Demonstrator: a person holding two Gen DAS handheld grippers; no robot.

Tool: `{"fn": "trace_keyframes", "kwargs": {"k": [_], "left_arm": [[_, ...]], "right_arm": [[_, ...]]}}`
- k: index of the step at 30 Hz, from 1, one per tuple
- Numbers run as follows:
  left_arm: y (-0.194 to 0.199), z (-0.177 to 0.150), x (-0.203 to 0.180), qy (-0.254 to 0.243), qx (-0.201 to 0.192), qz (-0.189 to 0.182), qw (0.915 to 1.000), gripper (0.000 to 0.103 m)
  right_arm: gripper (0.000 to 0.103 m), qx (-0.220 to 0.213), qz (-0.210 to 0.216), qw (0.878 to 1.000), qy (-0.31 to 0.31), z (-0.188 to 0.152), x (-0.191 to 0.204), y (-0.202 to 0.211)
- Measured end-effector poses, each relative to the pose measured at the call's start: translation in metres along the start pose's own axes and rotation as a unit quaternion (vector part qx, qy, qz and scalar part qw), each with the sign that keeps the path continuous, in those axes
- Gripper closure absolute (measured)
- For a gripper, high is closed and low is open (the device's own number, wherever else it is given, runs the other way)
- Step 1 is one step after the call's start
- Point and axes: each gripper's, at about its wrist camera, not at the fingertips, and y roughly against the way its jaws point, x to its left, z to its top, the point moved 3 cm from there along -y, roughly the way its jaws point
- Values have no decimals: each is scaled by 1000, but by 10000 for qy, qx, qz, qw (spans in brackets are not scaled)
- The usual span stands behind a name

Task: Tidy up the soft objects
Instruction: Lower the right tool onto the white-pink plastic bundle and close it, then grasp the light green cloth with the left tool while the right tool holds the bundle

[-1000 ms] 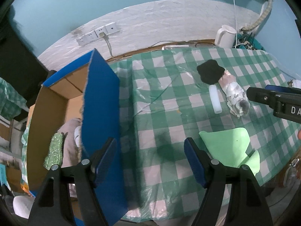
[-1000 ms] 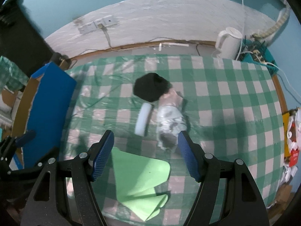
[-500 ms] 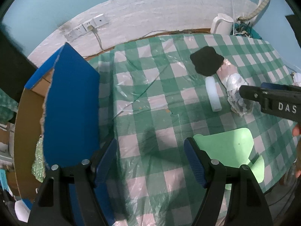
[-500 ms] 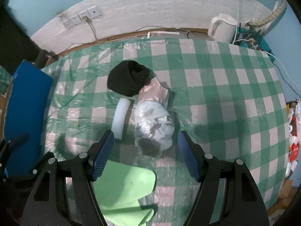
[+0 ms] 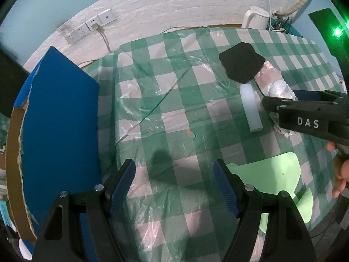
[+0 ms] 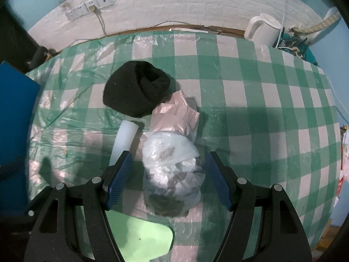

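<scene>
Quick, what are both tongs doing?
Left tongs: open, holding nothing.
Right tongs: open around the plastic bundle, not gripping it.

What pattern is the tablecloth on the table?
Green-and-white checked tablecloth under clear plastic film; shows best in the right wrist view.

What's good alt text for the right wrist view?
Open right tongs straddle a clear plastic-wrapped bundle on a green checked tablecloth. A black knit hat and white foam roll lie beyond; a light green sheet lies nearest.
</scene>
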Motion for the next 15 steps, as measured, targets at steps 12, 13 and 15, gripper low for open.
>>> {"fn": "trace_keyframes", "kwargs": {"k": [12,13,15], "left_arm": [[-3,1,-9,-90,51,-91,9999,28],[-1,0,-10,-99,37,-106,9999,28],[1,-1,-13,-121,19,-143,9998,27]], "right_arm": [[54,39,-103,9995,287,-4,5,-3],[54,44,-90,9996,276,-5,5,-1],[55,44,-58,9997,233,-9,4,3]]}}
